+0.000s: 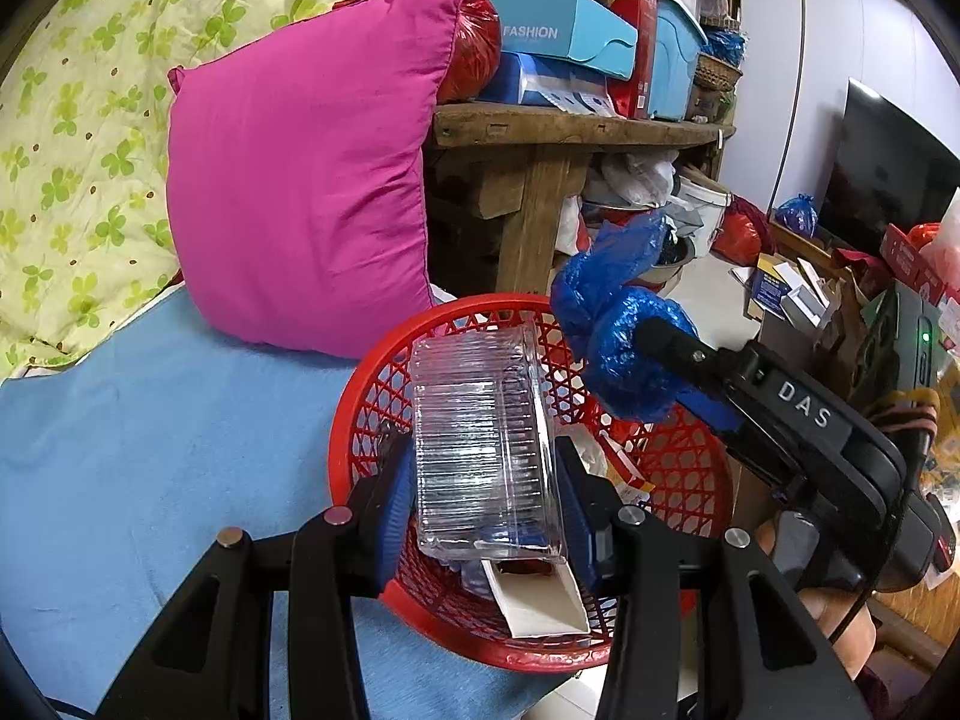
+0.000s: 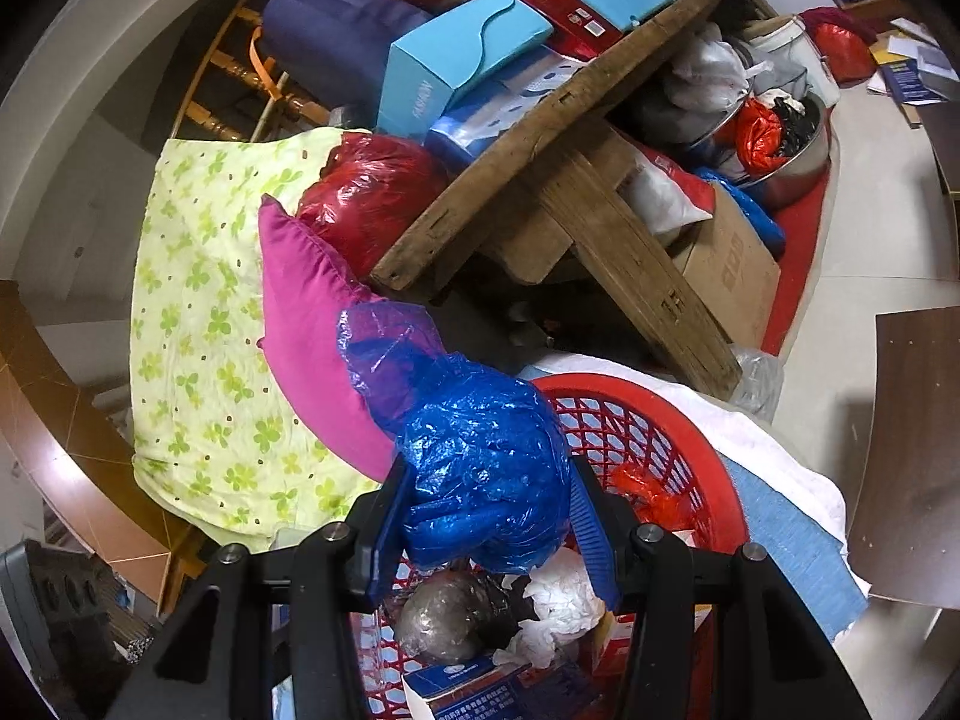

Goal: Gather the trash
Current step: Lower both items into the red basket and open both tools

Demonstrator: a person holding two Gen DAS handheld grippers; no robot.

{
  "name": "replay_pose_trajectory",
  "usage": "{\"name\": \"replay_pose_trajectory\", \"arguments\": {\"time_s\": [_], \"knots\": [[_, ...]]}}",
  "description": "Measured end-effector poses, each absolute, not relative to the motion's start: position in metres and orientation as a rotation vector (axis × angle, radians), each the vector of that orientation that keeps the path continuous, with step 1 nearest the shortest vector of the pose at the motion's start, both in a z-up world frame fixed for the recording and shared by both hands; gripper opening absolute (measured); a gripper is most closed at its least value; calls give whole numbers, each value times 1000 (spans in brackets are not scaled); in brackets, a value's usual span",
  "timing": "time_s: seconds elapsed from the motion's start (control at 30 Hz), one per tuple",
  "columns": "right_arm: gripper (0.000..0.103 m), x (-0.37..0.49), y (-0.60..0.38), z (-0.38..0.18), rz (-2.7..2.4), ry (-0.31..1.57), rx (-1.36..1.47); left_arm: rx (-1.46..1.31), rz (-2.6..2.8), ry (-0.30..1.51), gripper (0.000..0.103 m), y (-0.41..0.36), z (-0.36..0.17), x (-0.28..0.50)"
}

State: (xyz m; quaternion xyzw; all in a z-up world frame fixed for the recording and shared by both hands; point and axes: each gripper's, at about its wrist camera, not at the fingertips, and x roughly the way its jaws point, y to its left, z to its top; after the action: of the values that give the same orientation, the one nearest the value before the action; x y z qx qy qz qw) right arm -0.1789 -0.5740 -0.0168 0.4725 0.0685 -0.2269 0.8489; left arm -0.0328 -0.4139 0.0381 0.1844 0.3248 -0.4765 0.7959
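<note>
A red mesh basket (image 1: 690,468) stands on the blue bed sheet, with paper, boxes and wrappers inside. My left gripper (image 1: 486,486) is shut on a clear ribbed plastic container (image 1: 480,444), held over the basket. In the same view my right gripper (image 1: 648,360) comes in from the right, shut on a knotted blue plastic bag (image 1: 612,300) above the basket's far rim. In the right wrist view the right gripper (image 2: 486,504) clamps that blue bag (image 2: 480,456) over the basket (image 2: 690,456), where white tissue (image 2: 558,600) and a carton (image 2: 456,690) lie.
A magenta pillow (image 1: 300,198) and a green-flowered quilt (image 1: 78,138) lie behind the basket. A wooden bench (image 1: 576,132) stacked with boxes stands beyond, bags and a steel bowl (image 2: 786,156) under it. A dark tabletop (image 2: 912,456) is at right.
</note>
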Motion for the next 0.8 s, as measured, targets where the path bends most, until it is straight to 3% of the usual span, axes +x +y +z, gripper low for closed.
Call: {"name": "replay_pose_trajectory", "arguments": {"time_s": [0.8], "knots": [[54,-164,-571,-9,-468,88,958,383,-1084,698,48,-406,36,-30]]}}
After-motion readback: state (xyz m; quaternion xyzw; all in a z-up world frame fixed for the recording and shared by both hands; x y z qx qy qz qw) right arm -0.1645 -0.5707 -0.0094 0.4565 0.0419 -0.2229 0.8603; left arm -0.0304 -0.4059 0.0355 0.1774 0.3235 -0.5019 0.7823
